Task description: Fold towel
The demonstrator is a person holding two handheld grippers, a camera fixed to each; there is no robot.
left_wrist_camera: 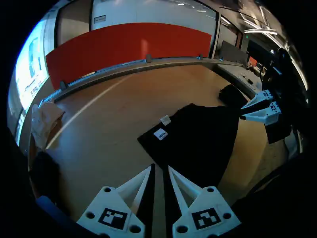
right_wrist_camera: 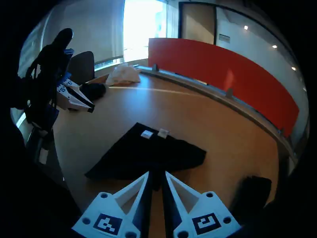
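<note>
Towel [right_wrist_camera: 146, 156], black and spread flat, lies on the wooden table [right_wrist_camera: 222, 131] with its long axis running across in front of the right gripper [right_wrist_camera: 157, 173], whose tips are at the near long edge. This gripper is set narrow; whether cloth is between the fingers I cannot tell. The left gripper [left_wrist_camera: 161, 167], also narrow with bare table showing in the gap, is off one short end. I judge the right one is nearer for the fold.
</note>
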